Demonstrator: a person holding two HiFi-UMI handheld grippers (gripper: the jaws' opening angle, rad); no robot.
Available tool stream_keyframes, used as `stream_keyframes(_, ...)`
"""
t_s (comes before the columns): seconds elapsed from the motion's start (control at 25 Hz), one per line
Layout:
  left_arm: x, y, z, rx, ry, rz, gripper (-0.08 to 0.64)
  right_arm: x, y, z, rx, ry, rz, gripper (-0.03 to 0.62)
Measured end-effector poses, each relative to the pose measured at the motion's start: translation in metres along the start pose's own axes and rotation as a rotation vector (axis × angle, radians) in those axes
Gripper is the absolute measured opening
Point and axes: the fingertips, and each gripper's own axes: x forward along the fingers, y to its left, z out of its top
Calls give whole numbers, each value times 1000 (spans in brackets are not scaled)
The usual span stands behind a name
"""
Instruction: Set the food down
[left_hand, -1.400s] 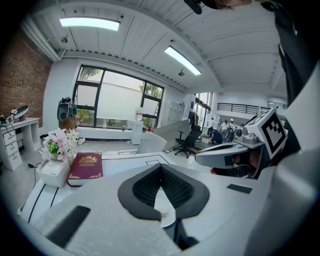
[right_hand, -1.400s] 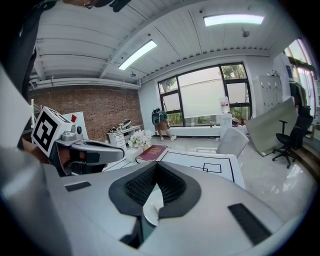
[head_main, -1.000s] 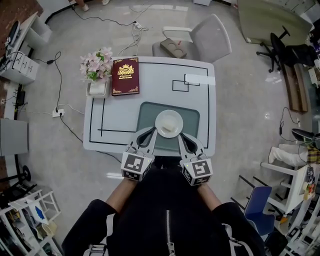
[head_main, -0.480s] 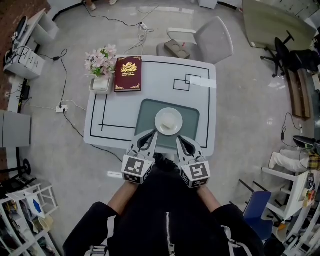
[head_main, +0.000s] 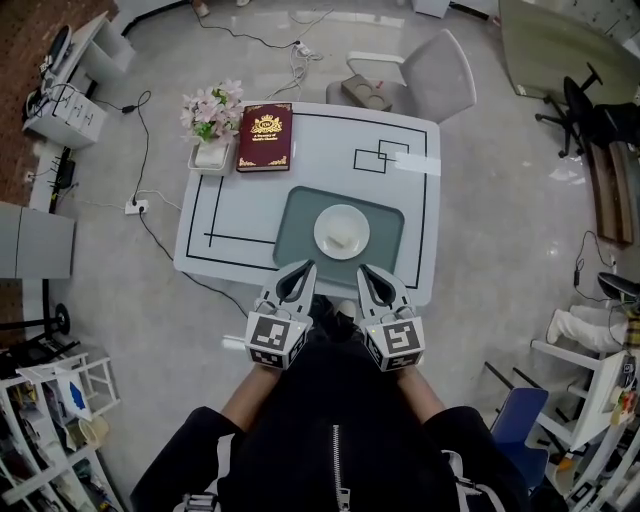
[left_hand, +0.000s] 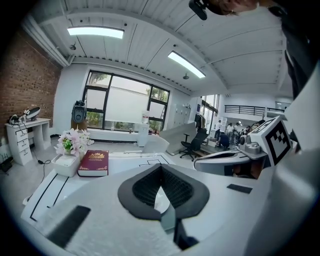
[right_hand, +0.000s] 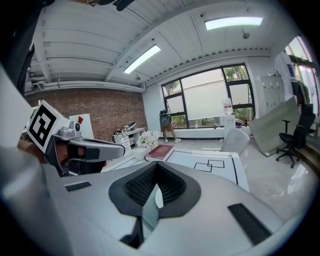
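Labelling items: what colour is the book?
The book is dark red with gold print; head view shows best.

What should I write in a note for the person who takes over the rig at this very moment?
Left gripper: jaws together, empty, at the near edge of the table.
Right gripper: jaws together, empty, beside the left one, short of the plate.
Things: the plate with the pale food sits on the green placemat, touched by neither gripper.
Done: the food is set down.
Left: nothing shows for this task; the book and flowers stand at the far corner.
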Motion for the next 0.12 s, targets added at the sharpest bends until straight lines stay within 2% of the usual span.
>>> stream_keyframes(0.12,-7,-8,-2,0,10,4,5,-8,1,-4,2,-1,8,8)
